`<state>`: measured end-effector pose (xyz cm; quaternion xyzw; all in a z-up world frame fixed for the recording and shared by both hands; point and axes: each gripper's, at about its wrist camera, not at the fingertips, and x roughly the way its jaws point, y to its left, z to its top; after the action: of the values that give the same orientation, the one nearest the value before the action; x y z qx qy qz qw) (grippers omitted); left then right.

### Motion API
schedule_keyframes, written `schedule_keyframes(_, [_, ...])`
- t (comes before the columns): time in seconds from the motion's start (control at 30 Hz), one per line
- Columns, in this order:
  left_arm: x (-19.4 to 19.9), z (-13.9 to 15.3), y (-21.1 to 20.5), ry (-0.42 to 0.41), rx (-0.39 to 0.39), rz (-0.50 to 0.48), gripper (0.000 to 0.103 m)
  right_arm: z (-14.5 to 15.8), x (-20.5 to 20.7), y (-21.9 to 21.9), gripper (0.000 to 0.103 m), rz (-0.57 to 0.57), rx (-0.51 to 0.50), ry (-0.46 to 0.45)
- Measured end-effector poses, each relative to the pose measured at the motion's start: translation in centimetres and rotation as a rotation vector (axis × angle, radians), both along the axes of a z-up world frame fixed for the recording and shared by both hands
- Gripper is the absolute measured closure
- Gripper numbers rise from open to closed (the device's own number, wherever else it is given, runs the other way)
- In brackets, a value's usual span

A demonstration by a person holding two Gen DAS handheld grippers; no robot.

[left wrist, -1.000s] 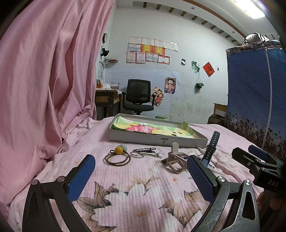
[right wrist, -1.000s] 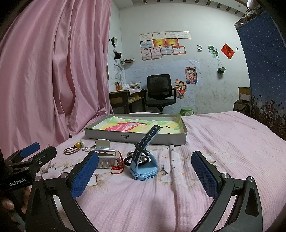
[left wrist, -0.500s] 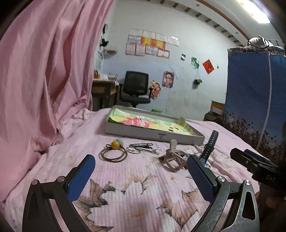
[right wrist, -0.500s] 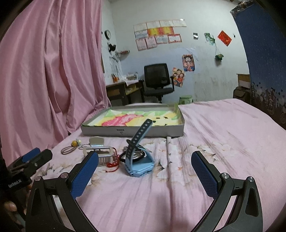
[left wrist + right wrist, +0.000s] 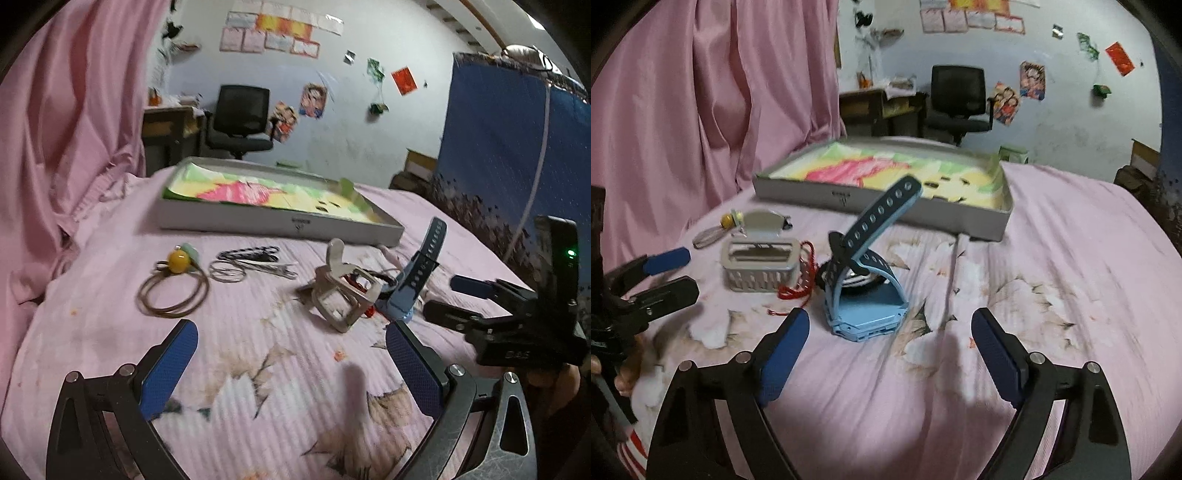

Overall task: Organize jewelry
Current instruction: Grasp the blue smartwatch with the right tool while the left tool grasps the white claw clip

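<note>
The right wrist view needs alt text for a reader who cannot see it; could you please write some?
An open right gripper hovers over a pink bedspread, aimed at a blue watch whose strap sticks up. A small grey basket and red cord lie to its left, a shallow grey tray behind, and the left gripper at the left edge.

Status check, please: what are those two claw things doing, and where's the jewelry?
Left gripper open, empty. Right gripper open, empty, facing blue watch. Hair tie and other pieces loose on bedspread; tray behind. Nothing blocking.
</note>
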<state>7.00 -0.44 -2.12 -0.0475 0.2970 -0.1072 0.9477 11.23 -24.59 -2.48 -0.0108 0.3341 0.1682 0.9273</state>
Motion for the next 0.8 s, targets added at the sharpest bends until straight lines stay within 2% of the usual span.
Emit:
schedule_keyframes(0.1, [1.1, -0.2, -0.5, 0.024, 0.015, -0.025, 0.004, -0.5, 0.9, -0.2, 0.018, 0.018, 0.002, 0.035])
schedule_keyframes(0.2, [2.0, -0.2, -0.8, 0.037, 0.029, -0.048, 0.005, -1.1, 1.8, 0.0, 0.025, 0.039, 0.015, 0.066])
schedule_keyframes(0.27, [2.4, -0.2, -1.0, 0.045, 0.027, -0.061, 0.006, -1.4, 2.5, 0.1, 0.025, 0.048, 0.022, 0.073])
schedule_keyframes(0.4, [3.0, -0.2, -1.1, 0.058, -0.003, -0.086, 0.007, -1.8, 3.3, 0.8, 0.027, 0.078, 0.029, 0.091])
schedule_keyframes(0.53, [3.8, -0.3, -1.0, 0.072, -0.041, -0.093, 0.012, -2.2, 3.9, 1.2, 0.036, 0.089, 0.036, 0.114])
schedule_keyframes(0.8, [4.8, -0.3, -1.2, 0.101, -0.113, -0.107, 0.016, -2.6, 4.3, 1.5, 0.045, 0.101, 0.046, 0.126])
